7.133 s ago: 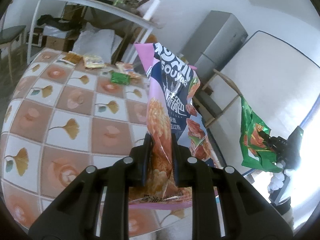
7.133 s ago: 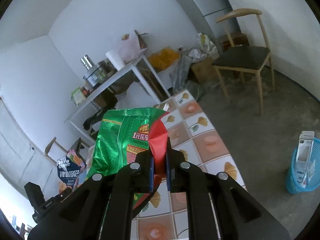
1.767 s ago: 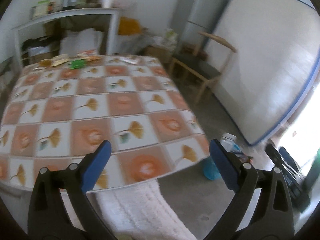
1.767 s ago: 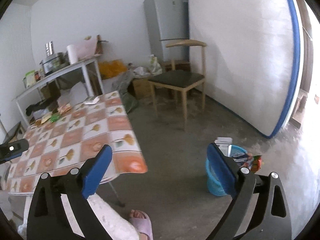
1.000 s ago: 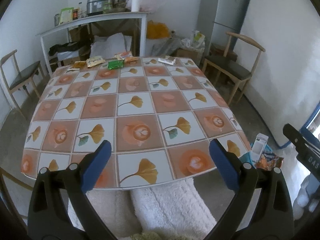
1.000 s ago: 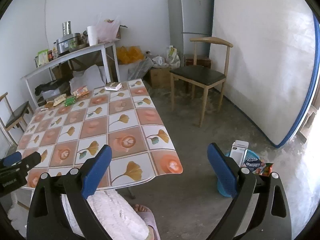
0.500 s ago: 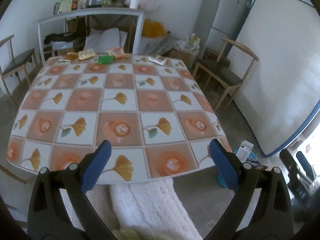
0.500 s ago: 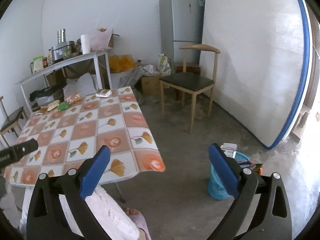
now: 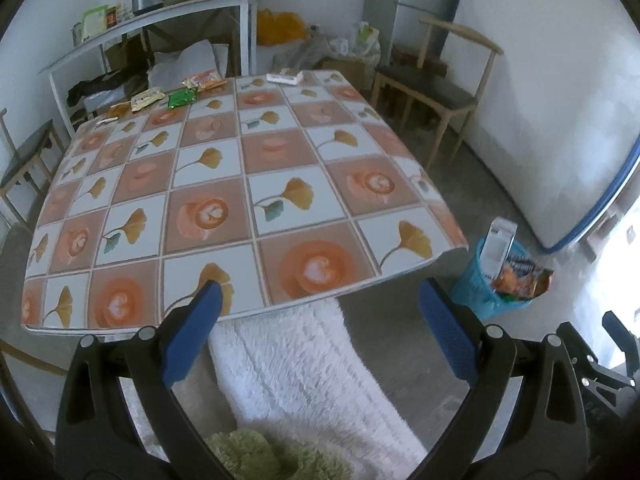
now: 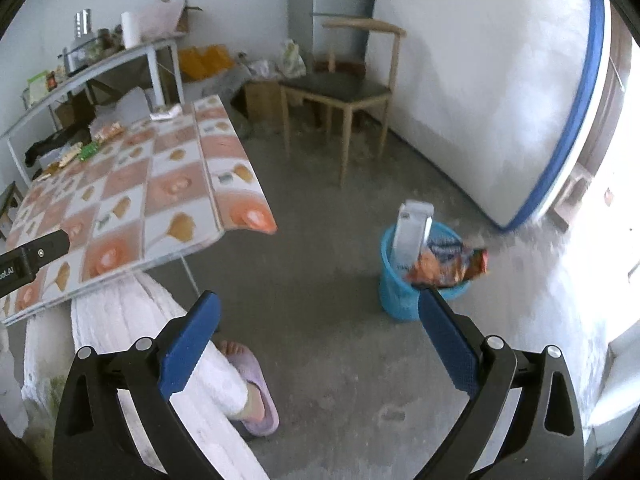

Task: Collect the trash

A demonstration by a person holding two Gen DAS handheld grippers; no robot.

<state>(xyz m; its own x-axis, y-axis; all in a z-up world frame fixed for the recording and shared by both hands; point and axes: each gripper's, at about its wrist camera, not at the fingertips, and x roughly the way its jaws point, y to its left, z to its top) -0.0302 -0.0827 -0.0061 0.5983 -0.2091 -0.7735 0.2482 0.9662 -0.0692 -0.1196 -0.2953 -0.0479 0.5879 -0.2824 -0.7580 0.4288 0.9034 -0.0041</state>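
Note:
My left gripper (image 9: 318, 316) is open and empty, held over the near edge of the tiled table (image 9: 224, 200). My right gripper (image 10: 316, 320) is open and empty above the concrete floor. A blue bin (image 10: 404, 292) stands on the floor and holds a white carton (image 10: 412, 232) and a snack bag (image 10: 452, 260); it also shows in the left wrist view (image 9: 480, 280). Several small wrappers lie at the table's far edge: a green one (image 9: 182, 98), a yellow one (image 9: 146, 98), an orange one (image 9: 202, 78) and a white one (image 9: 284, 77).
A wooden chair (image 10: 344, 88) stands beyond the table. A mattress (image 10: 500, 80) leans on the right wall. A shelf table (image 9: 160, 20) with pots stands at the back. The person's leg and slipper (image 10: 252, 396) are below my right gripper.
Both grippers were shut on snack bags seven seconds ago; now both are open and empty and the bags sit in the bin. The right gripper has swung down toward the floor and bin.

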